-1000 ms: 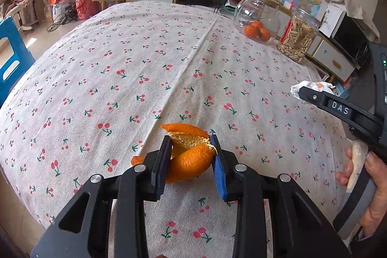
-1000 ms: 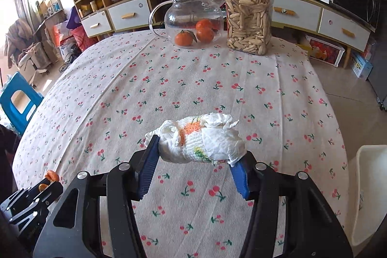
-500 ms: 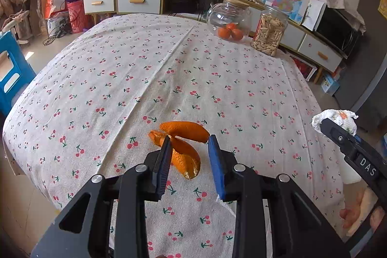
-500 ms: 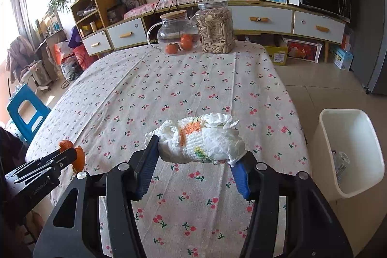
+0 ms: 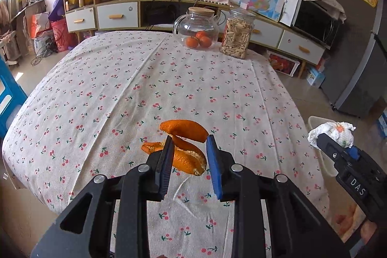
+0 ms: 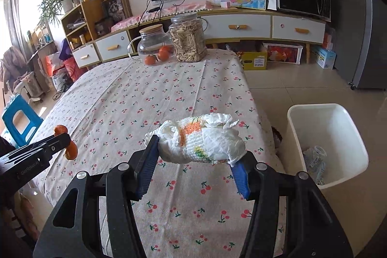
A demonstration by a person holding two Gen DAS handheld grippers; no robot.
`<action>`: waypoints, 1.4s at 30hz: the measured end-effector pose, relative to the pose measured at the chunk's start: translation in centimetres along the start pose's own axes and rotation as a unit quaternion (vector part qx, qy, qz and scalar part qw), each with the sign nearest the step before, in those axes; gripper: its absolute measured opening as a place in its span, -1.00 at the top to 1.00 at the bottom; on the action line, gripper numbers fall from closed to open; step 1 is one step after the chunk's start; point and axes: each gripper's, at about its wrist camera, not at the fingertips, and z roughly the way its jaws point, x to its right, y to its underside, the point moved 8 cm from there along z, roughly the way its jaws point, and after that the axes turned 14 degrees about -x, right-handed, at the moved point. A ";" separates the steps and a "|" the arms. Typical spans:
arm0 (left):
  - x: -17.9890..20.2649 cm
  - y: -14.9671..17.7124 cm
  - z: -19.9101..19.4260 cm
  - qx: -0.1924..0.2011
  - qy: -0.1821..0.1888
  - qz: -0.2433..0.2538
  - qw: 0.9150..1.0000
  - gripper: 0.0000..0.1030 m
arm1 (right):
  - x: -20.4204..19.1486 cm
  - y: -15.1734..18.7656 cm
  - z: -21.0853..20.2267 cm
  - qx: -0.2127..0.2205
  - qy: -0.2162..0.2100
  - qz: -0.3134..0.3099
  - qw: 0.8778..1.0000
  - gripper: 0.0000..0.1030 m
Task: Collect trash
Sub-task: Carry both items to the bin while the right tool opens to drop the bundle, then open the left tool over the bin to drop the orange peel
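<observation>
left tongs (image 5: 189, 156) gripping orange peel (image 5: 186, 149), right tongs (image 6: 193, 161) gripping tissue wad (image 6: 200, 142)

Orange peel (image 5: 185, 148): curled strips, pith side partly showing, lifted clear above the cherry-print cloth. Crumpled white tissue wad (image 6: 202, 140) with orange and yellow marks, lying crosswise, also aloft. White bin (image 6: 325, 140) on floor beside table, open, clear wrapper inside

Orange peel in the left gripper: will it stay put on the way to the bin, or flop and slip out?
Probably floppy: the orange peel curls in thin strips that hang past the left gripper. Likely light, so it should carry easily. It looks pinched near one edge, so a loose strip might tear or slip free.
</observation>
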 end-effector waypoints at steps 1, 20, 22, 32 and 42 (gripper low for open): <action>0.4 0.0 0.0 0.000 0.001 0.004 1.000 0.46 | 0.5 0.1 -0.1 0.001 0.002 0.004 1.000 -0.02; 8.4 0.5 1.9 -0.020 0.019 0.083 0.996 0.46 | 13.8 1.1 -2.5 0.024 0.073 0.105 0.992 -0.02; 9.5 0.5 2.1 -0.021 0.022 0.093 0.995 0.46 | 15.6 1.0 -2.4 0.026 0.086 0.116 0.989 -0.02; 15.4 -0.6 2.7 -0.019 0.046 0.139 0.989 0.46 | 25.1 -0.3 -1.6 0.019 0.173 0.172 0.970 -0.27; 28.3 -3.0 2.4 -0.005 0.124 0.215 0.969 0.46 | 30.1 3.5 -5.3 0.038 0.209 0.247 0.946 -0.74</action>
